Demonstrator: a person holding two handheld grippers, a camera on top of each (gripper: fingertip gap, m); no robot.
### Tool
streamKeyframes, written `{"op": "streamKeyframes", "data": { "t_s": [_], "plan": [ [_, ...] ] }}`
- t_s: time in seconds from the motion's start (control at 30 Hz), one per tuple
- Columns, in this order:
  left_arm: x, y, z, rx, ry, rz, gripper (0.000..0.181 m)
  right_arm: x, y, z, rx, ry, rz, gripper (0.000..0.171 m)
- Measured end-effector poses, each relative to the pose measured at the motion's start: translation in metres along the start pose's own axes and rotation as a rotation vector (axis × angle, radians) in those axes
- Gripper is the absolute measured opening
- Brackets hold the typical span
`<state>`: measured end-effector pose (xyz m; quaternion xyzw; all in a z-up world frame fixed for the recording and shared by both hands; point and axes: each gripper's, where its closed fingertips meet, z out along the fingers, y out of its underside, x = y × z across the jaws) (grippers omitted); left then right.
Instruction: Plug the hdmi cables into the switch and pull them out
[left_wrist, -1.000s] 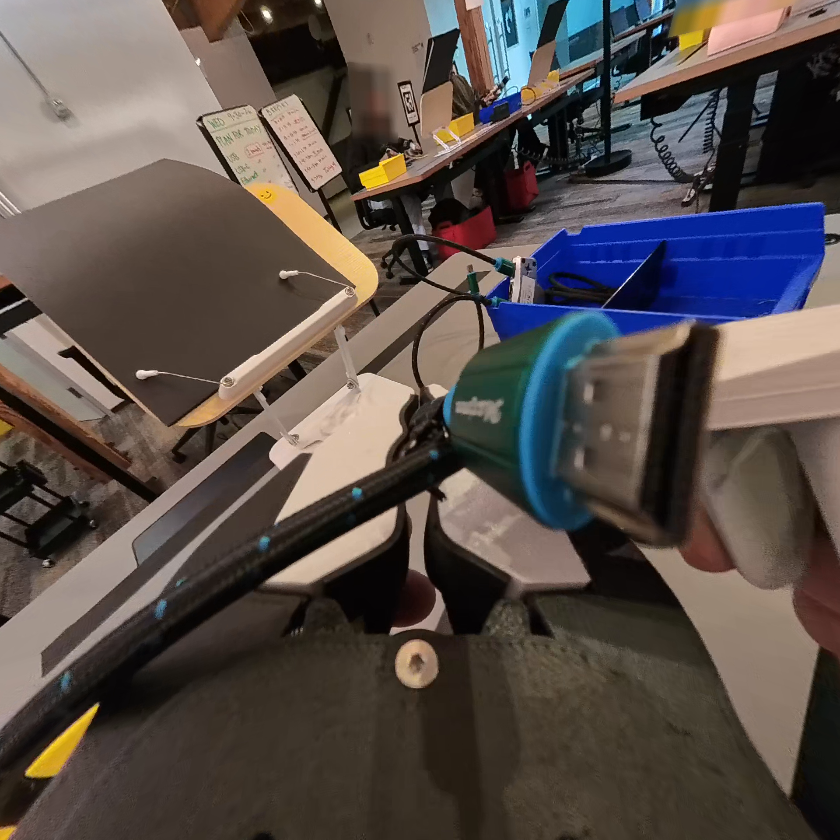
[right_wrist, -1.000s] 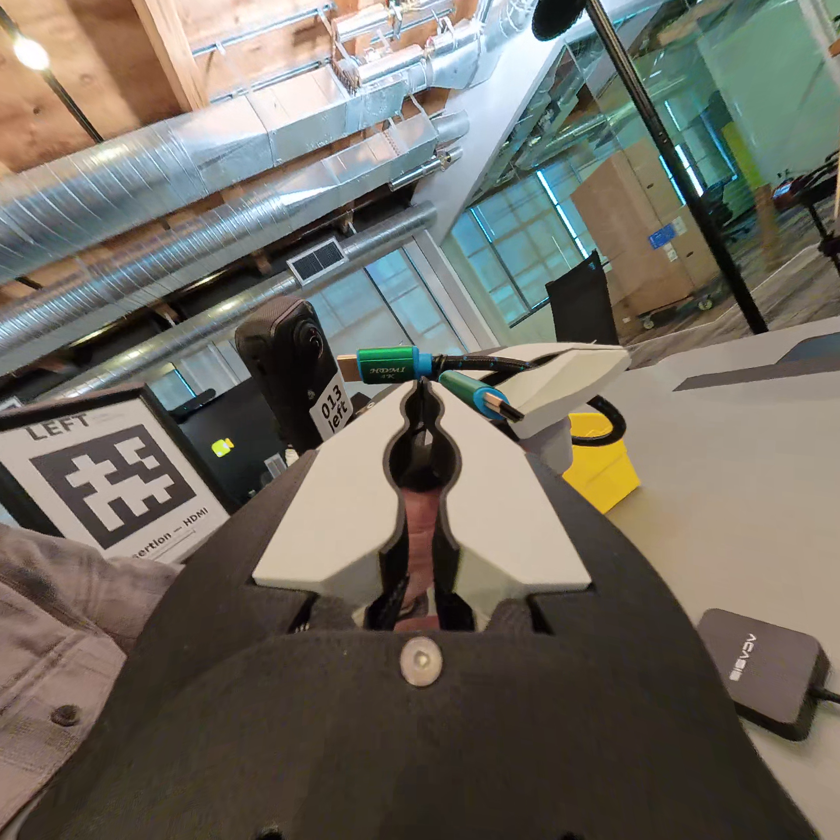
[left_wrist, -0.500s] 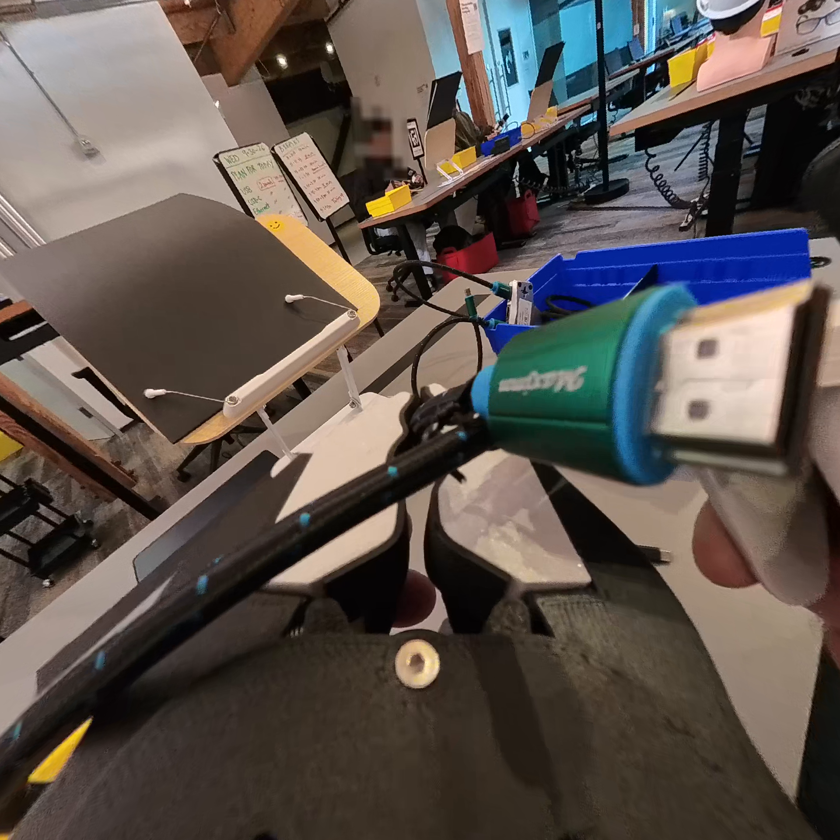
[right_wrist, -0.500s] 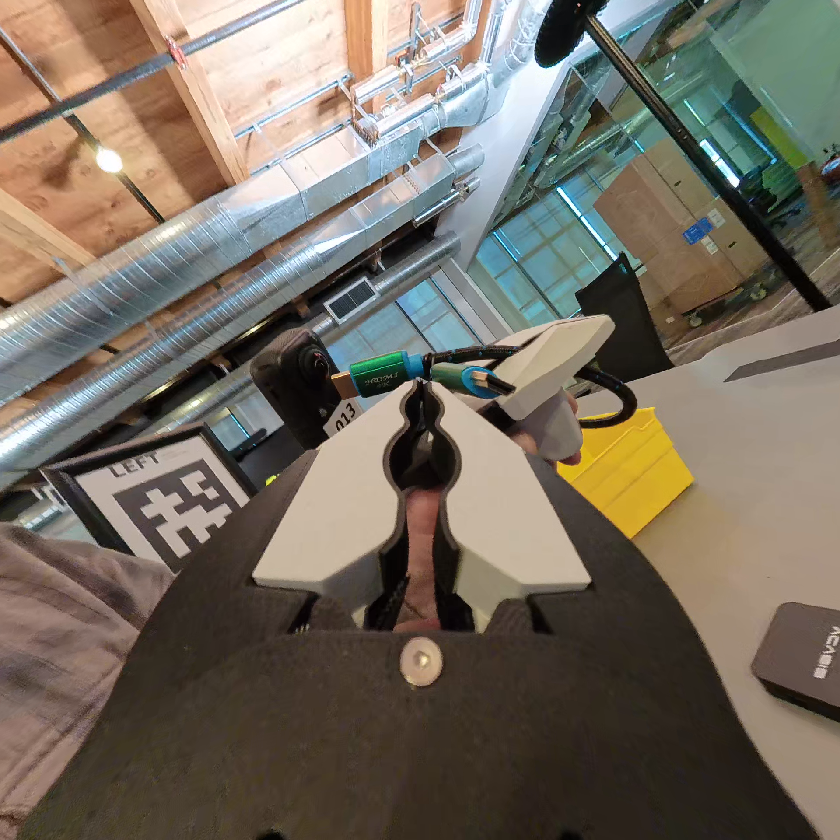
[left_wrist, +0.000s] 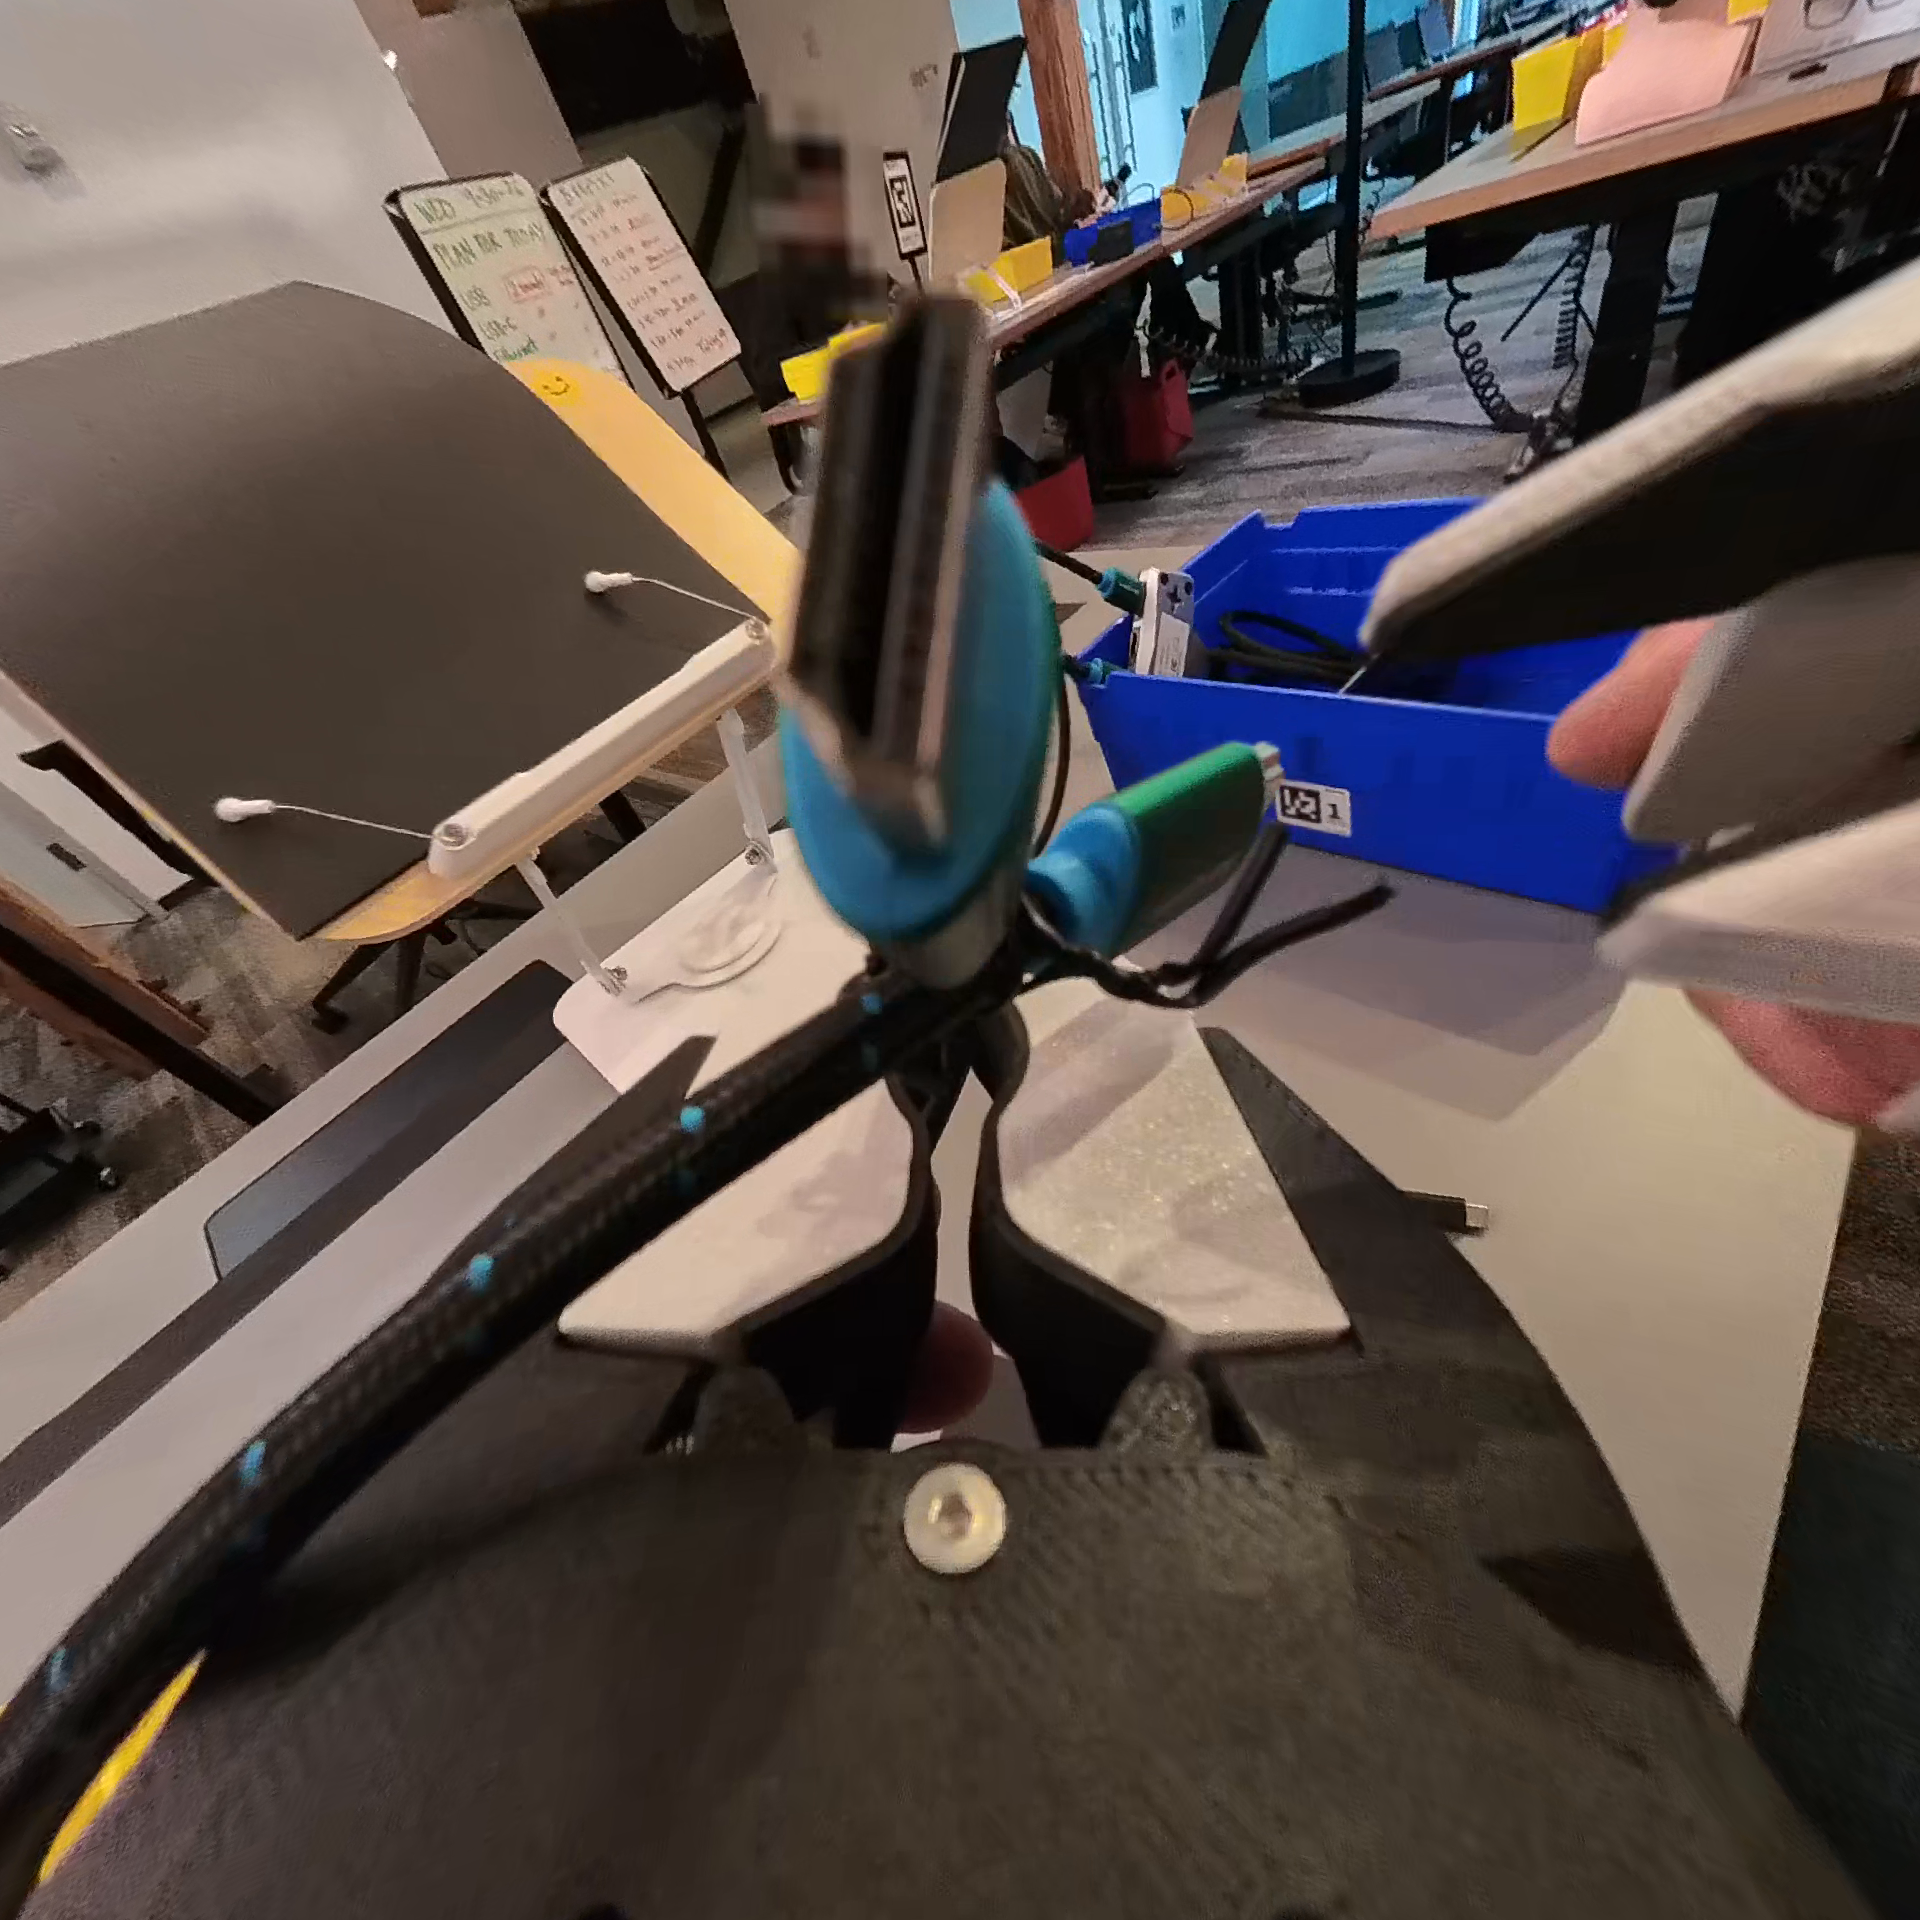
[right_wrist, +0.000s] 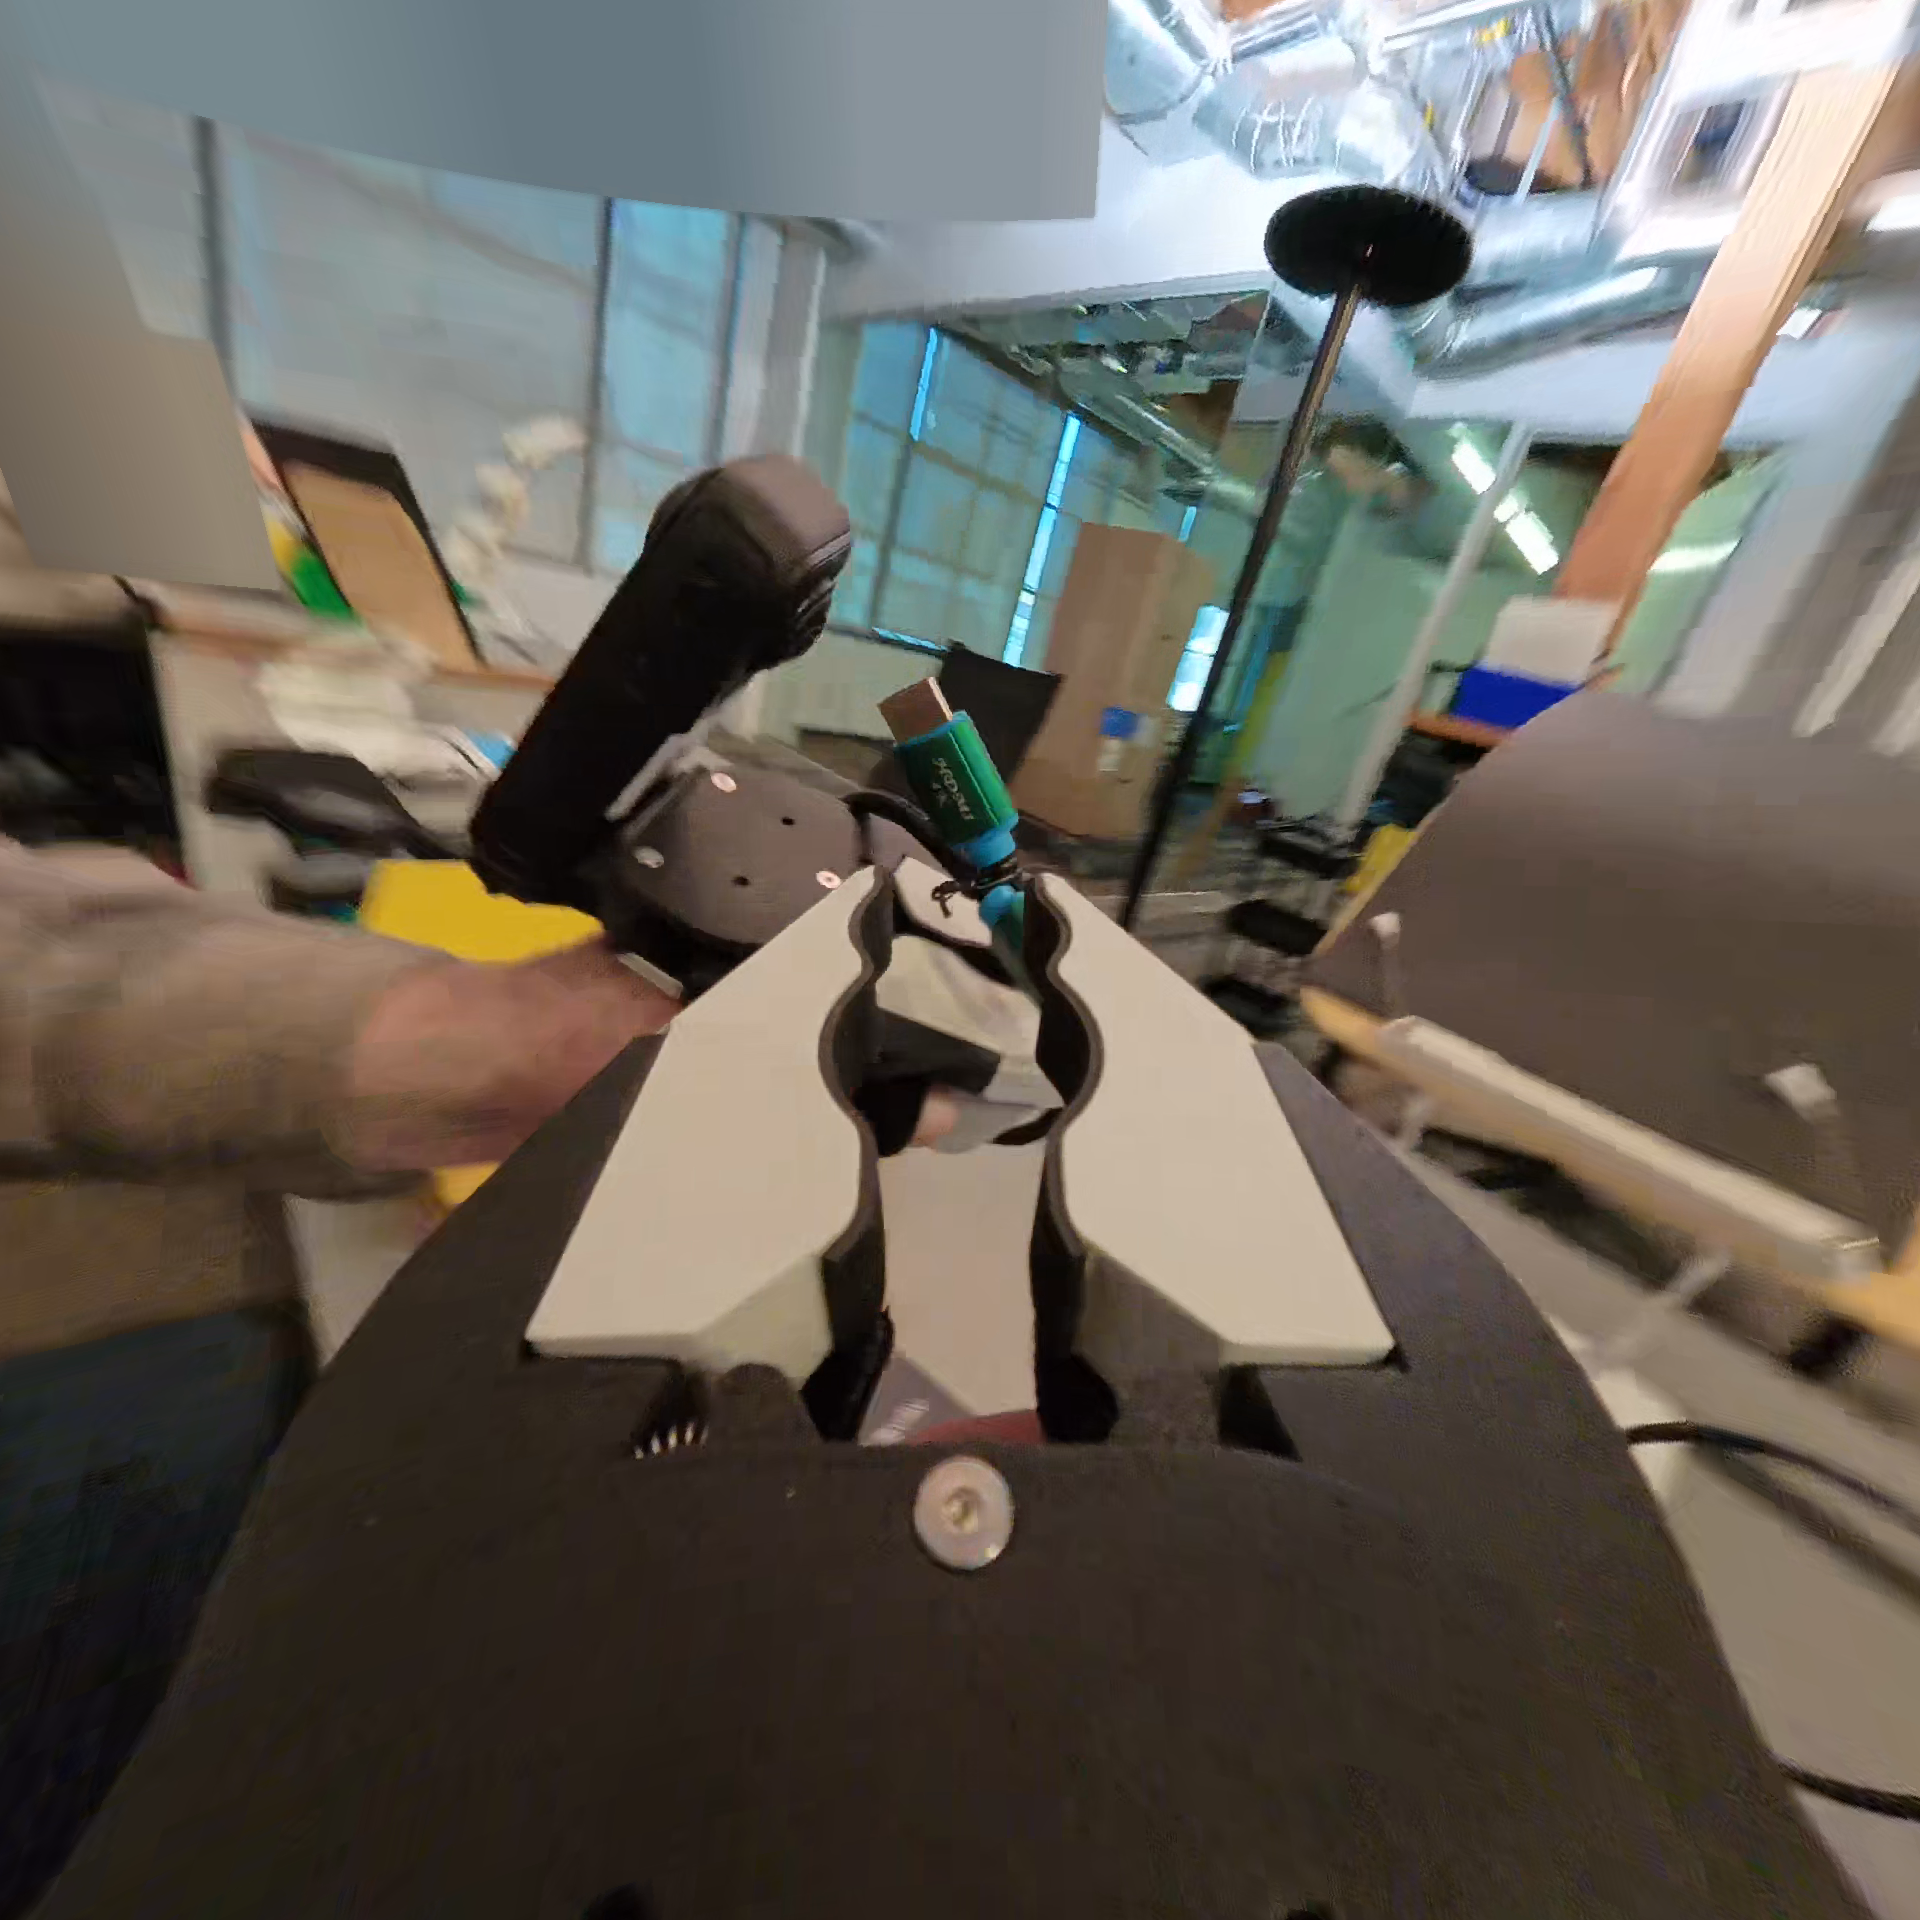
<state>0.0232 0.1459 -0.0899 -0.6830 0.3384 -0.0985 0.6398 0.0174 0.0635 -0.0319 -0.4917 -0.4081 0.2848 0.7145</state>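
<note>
My left gripper (left_wrist: 961, 1039) is shut on a bundle of black braided HDMI cable (left_wrist: 665, 1143). One green plug with a blue collar (left_wrist: 904, 623) stands up from the jaws with its metal end facing the camera. A second green plug (left_wrist: 1153, 831) points right. My right gripper (right_wrist: 956, 894) is open, with the blue collar of a plug (right_wrist: 1000, 909) between its fingertips and the green plug (right_wrist: 951, 779) rising above them. In the left wrist view the right gripper (left_wrist: 1507, 779) is spread open at the right edge. I cannot make out the switch.
A blue divided bin (left_wrist: 1455, 769) holding cables stands at the back of the grey table (left_wrist: 1558, 1101). A black board on a white stand (left_wrist: 312, 582) is at the left. A loose small connector (left_wrist: 1465, 1214) lies on the table. A person's hand (right_wrist: 468, 1049) holds the left gripper.
My right gripper has opened and swung from facing the ceiling to facing the plugs. The held plug has turned from pointing right to facing the left camera. The left gripper keeps its grip.
</note>
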Motion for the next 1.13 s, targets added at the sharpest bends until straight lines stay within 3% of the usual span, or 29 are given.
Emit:
{"op": "streamKeyframes", "data": {
  "t_s": [0.1,0.2,0.33,0.4,0.87,0.97,1.03,1.13],
  "plan": [
    [0.001,0.001,0.001,-0.011,0.003,0.004,0.0,0.002,0.004,0.001,-0.053,0.049,-0.237,0.016],
    [0.0,0.0,0.0,-0.017,-0.005,0.013,0.0,-0.001,0.01,0.003,-0.091,0.047,-0.325,0.009],
    [0.004,0.001,0.002,-0.028,-0.001,0.03,0.0,-0.001,0.016,0.006,-0.125,0.056,-0.322,0.008],
    [0.006,0.002,0.002,-0.031,0.003,0.033,0.0,-0.002,0.016,0.006,-0.131,0.06,-0.34,0.0],
    [0.006,0.002,0.001,-0.039,-0.032,0.097,0.0,-0.016,0.015,0.011,-0.155,-0.004,-0.297,0.0],
    [0.007,0.002,0.001,-0.042,-0.038,0.112,0.064,-0.016,0.014,0.011,-0.149,-0.031,-0.195,0.0],
    [0.007,0.003,0.002,-0.05,-0.041,0.124,0.085,-0.013,0.012,0.01,-0.141,-0.041,-0.122,0.0],
    [0.004,0.004,0.003,-0.053,-0.051,0.132,0.0,-0.01,0.011,0.008,-0.123,-0.059,0.017,0.0]
  ]
}}
